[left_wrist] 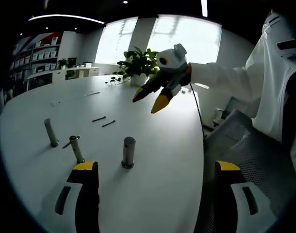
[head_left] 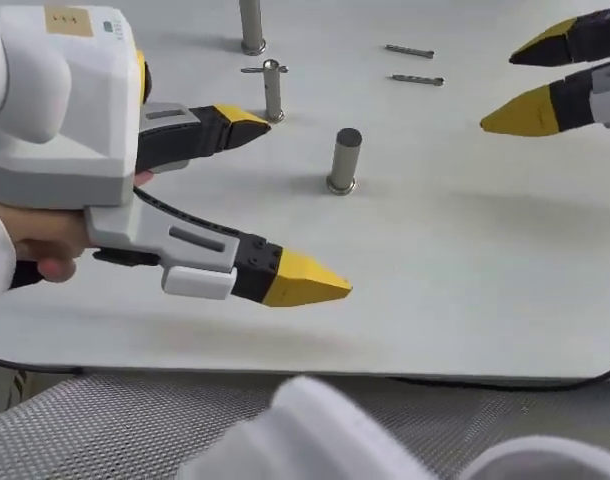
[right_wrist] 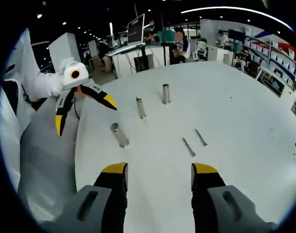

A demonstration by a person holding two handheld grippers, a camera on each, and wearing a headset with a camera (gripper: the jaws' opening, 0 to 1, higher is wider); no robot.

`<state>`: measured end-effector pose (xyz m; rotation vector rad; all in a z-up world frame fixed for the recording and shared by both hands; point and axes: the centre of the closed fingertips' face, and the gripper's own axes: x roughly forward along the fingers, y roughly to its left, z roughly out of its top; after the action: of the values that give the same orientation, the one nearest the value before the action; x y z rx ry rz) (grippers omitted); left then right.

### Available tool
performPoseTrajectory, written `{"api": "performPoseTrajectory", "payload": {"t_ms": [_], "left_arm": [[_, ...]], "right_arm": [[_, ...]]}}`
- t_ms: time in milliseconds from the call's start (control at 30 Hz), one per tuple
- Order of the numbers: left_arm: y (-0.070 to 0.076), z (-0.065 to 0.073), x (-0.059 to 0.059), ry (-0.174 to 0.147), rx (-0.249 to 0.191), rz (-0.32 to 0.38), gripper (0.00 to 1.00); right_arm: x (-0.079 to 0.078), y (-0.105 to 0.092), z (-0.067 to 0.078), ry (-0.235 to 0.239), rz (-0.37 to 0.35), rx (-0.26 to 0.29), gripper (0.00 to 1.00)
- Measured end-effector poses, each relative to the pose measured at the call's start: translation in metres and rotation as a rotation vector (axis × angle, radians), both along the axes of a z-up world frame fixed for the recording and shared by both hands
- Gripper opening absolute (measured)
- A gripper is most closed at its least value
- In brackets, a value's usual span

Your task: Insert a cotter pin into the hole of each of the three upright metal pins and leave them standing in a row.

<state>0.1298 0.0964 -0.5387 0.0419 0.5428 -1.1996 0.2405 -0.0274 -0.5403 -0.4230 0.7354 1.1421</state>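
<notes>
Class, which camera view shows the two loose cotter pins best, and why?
The head view: the loose cotter pins look largest and sharpest there, lying side by side on the table. Both gripper views show them too, but as small thin slivers.

Table [head_left: 465,280]: white
Standing: three metal pins [head_left: 344,160], row running toward 11 o'clock
Lying: two cotter pins [head_left: 417,80], 1 o'clock of the nearest pin

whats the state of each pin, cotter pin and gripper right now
far pin: upright, bare
middle pin: upright, fitted cotter pin through its hole
near pin: upright, bare
far loose cotter pin: lying on table
near loose cotter pin: lying on table
left gripper: open, empty
right gripper: open, empty
</notes>
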Motion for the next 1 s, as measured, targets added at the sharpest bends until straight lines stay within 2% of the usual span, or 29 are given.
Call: {"api": "performPoseTrajectory", "payload": {"t_ms": [100,200,400,500,633,700,833,1000], "left_arm": [[0.000,0.000,-0.002,-0.002,0.006,0.000,0.99],[0.001,0.000,-0.003,0.000,0.005,0.005,0.99],[0.002,-0.003,-0.007,0.011,0.015,0.012,0.99],[0.004,-0.002,-0.006,0.017,0.008,0.027,0.99],[0.009,-0.002,-0.005,0.016,0.010,0.041,0.99],[0.011,-0.001,-0.005,0.009,0.008,0.044,0.99],[0.018,0.000,-0.004,0.015,0.008,0.062,0.93],[0.023,0.003,-0.003,0.021,-0.007,0.088,0.95]], "right_arm": [[0.010,0.004,-0.003,-0.009,0.030,-0.033,0.44],[0.018,0.010,-0.005,-0.013,0.056,-0.042,0.40],[0.030,0.021,-0.018,-0.010,0.113,-0.088,0.39],[0.041,0.022,-0.026,-0.015,0.106,-0.105,0.39],[0.052,0.023,-0.035,-0.004,0.111,-0.109,0.33],[0.056,0.025,-0.037,-0.010,0.118,-0.113,0.31],[0.059,0.028,-0.043,-0.016,0.149,-0.129,0.25],[0.062,0.031,-0.054,-0.001,0.165,-0.160,0.20]]}}
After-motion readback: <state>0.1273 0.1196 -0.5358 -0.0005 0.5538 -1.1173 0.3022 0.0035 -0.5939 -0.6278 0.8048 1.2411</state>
